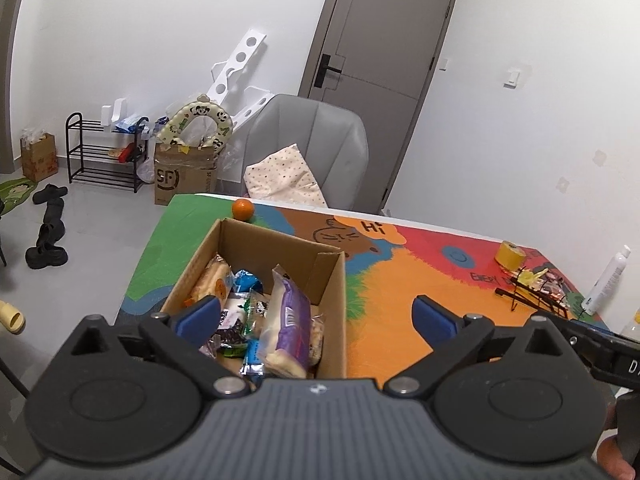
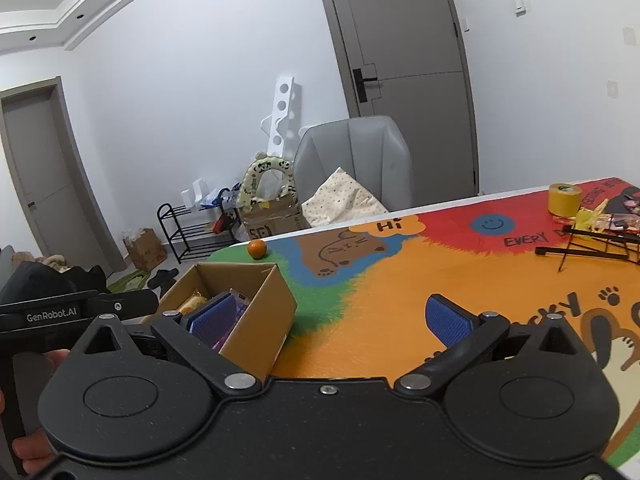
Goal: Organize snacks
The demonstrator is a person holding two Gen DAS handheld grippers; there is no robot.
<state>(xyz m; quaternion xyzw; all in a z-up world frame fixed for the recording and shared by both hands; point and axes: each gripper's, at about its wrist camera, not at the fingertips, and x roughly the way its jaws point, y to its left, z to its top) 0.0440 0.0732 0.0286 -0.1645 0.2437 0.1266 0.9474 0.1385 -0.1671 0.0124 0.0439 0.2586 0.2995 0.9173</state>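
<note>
while both my grippers hover over the colourful table mat (image 1: 400,280), my left gripper (image 1: 316,316) spreads its jaws wide with nothing between them, and my right gripper (image 2: 332,316) gapes just as empty. the cardboard box (image 1: 332,292) sits at the mat's left edge, packed with wrapped snacks (image 1: 280,320), a purple packet (image 1: 294,312) standing upright among them. an orange (image 1: 243,210) rests beyond the box.

I see an open brown cardboard box (image 1: 332,320) at the counter's left edge, flaps up. Snack packets fill it: a purple-and-clear bread pack (image 1: 286,320) standing tilted on the right, a long pale packet (image 1: 210,278) leaning left, and small blue packets (image 1: 246,280) between them.
</note>
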